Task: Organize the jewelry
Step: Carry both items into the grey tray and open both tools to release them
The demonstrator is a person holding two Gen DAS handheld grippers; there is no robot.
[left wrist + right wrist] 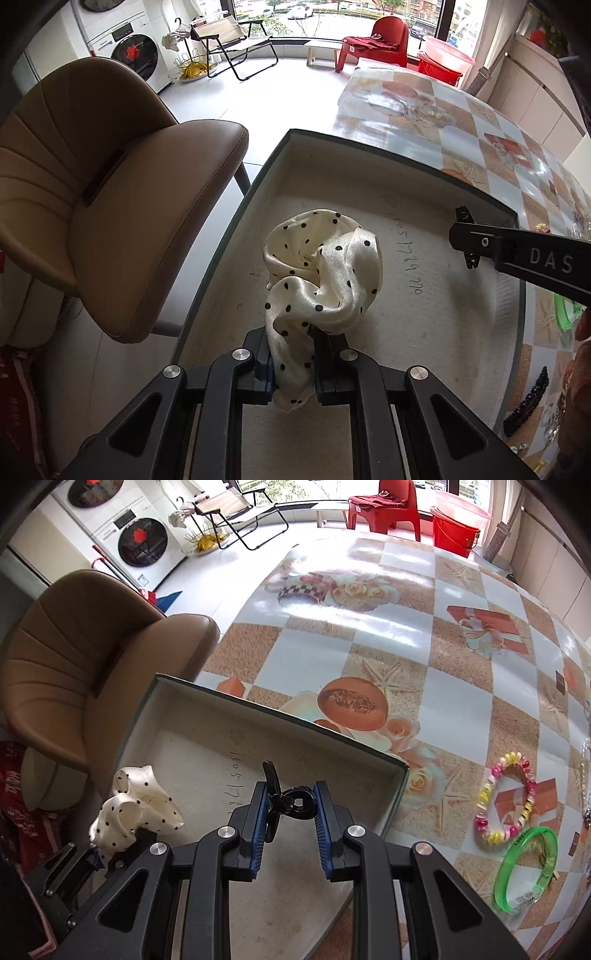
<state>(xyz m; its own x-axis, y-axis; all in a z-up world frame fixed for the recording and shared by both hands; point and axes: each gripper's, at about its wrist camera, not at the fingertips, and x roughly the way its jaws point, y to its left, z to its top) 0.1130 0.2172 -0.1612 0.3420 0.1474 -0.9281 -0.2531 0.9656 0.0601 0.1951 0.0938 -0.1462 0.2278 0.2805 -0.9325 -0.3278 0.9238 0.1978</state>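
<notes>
My left gripper (291,363) is shut on a cream polka-dot scrunchie (325,273) and holds it over the shallow grey box (406,155); the scrunchie also shows in the right wrist view (136,808). My right gripper (290,825) is shut on a black hair claw clip (286,801), above the same box (258,705); its tip with the clip shows in the left wrist view (467,236). A pastel bead bracelet (487,797) and a green bangle (526,867) lie on the table to the right of the box.
The patterned tablecloth (369,627) covers the table. A brown chair (110,206) stands left of the box. A black hair clip (528,402) lies on the table at the right. A washer, folding chair, red chair and red bucket stand far behind.
</notes>
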